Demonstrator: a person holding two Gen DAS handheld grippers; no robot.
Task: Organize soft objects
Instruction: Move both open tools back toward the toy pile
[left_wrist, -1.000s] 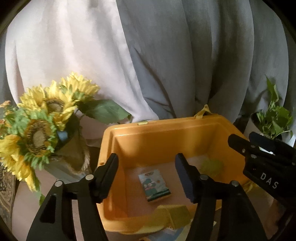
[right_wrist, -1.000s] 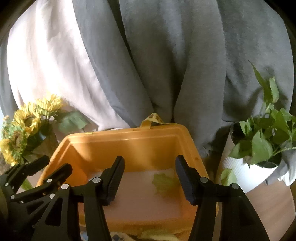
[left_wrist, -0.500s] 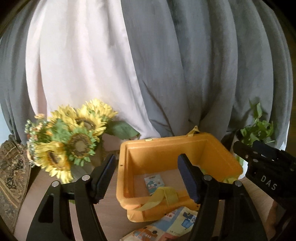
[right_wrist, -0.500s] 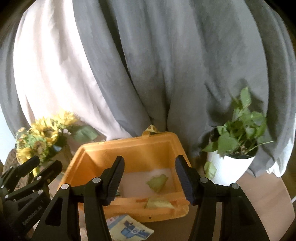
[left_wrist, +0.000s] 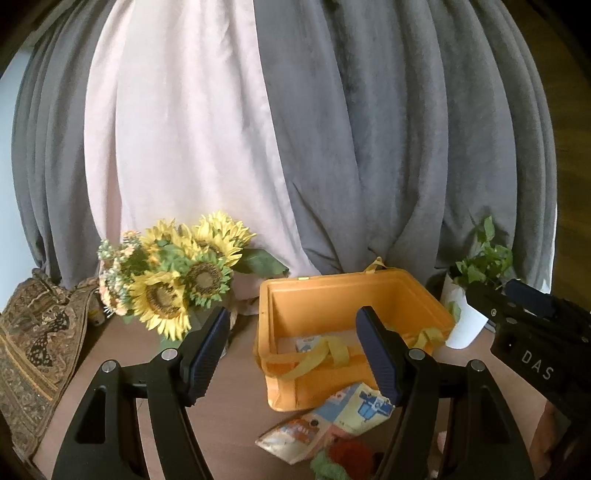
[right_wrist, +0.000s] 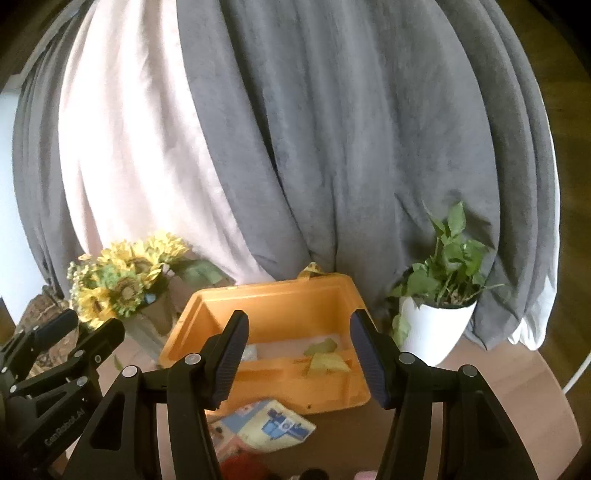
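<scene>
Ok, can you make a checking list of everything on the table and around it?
Surface: brown table, mostly bare on the left.
Job's things: orange bin, open, with a small packet inside; printed cloth book on the table in front of the bin; red and green plush at the bottom edge, partly hidden.
Clutter: sunflowers left of the bin; potted plant right of it.
Grippers: left gripper open, empty; right gripper open, empty.
Cables: nothing seen.
Surroundings: grey and pale curtains behind; patterned cloth at far left.
</scene>
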